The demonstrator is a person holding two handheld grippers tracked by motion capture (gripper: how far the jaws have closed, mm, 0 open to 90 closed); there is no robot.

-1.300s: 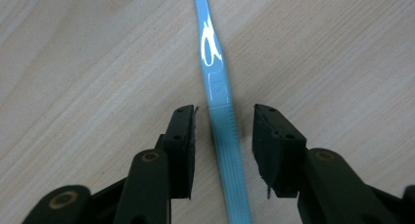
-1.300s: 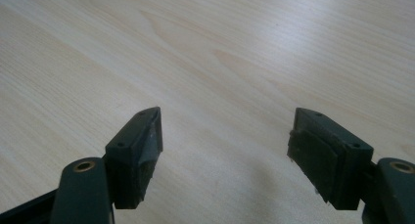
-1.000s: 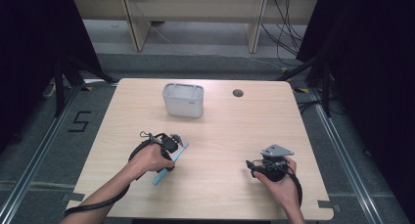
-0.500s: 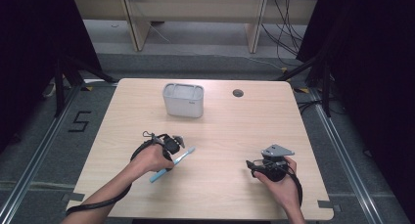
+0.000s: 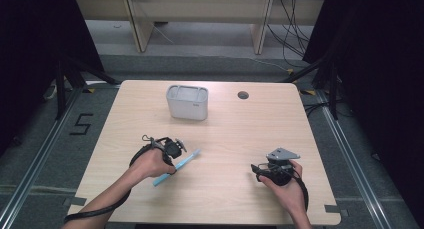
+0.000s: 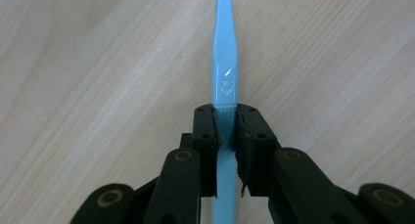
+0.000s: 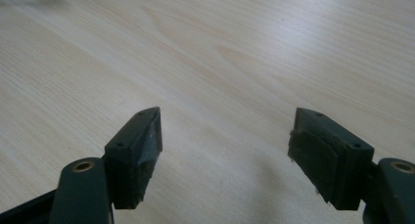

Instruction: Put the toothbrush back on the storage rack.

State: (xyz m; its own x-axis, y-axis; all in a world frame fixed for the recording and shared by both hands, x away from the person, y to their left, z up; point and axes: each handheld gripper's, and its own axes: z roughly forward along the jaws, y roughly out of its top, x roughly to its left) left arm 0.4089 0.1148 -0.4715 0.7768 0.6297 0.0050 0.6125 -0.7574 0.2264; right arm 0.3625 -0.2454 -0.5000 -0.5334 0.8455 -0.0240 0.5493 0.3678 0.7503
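Two black jaws of the right gripper (image 7: 225, 155) rise from the bottom edge, spread wide apart with nothing between them. Behind and beneath them stretches a pale wooden table (image 7: 220, 53) with soft grain lines running across it. A faint shadow lies on the wood just inside the jaw on the right side.

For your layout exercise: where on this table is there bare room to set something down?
Free: the middle between the toothbrush and right gripper; the far corners flanking the grey box. Crowded: around the left gripper.
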